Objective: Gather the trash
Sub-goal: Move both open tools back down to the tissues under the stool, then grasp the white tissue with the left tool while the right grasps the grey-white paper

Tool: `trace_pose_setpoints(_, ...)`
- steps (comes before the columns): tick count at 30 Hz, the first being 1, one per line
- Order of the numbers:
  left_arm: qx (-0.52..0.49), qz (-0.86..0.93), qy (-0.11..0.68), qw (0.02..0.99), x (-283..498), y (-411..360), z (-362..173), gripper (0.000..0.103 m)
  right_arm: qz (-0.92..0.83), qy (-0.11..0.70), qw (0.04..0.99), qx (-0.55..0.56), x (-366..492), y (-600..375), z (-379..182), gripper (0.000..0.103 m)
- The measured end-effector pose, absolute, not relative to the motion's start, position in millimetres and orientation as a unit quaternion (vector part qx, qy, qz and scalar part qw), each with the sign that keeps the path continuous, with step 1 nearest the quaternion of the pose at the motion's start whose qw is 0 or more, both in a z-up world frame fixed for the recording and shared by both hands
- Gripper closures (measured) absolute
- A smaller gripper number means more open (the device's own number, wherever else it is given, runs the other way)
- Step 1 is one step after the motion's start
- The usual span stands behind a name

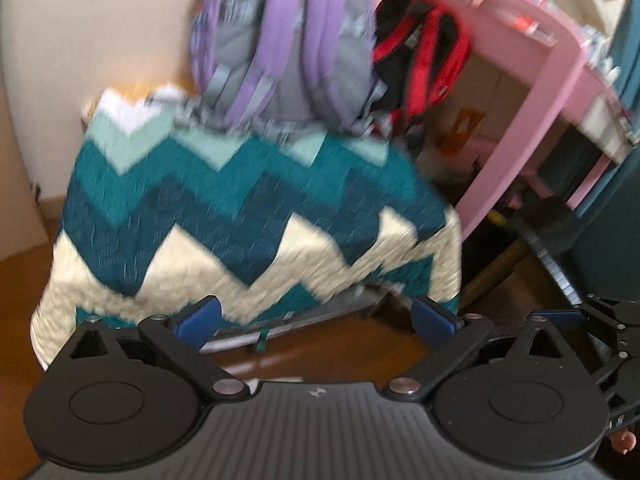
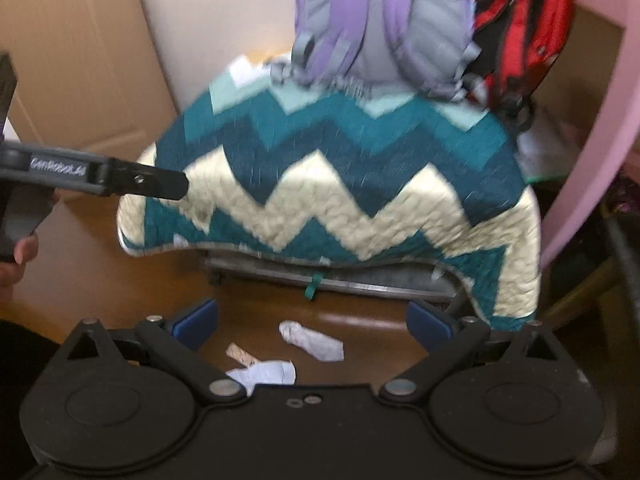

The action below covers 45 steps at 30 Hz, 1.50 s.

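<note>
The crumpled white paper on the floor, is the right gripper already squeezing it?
No, the crumpled white paper lies loose on the brown floor between the right gripper's wide-open blue pads, touching neither.

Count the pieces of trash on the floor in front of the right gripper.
3: a crumpled white wad, a tan strip left of it, and a flat white scrap nearest the gripper, partly hidden by it.

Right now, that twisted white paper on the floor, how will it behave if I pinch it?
The twisted white paper looks crumpled, so probably light and squashy. Lying flat on the smooth wooden floor, it may slide rather than roll.
</note>
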<state>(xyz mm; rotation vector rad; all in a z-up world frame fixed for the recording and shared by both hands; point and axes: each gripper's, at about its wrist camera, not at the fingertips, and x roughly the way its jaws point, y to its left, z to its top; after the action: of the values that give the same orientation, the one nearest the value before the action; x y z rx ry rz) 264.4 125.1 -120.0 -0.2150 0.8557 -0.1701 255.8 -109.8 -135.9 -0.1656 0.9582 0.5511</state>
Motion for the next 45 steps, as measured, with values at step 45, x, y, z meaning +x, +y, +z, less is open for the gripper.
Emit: trace_pose_setpoints(45,-0.258,0.079,0.745,0.610,318,113,-579,0.002,0.470,0.557,0.579,-0.365,183,14,-510,0.026)
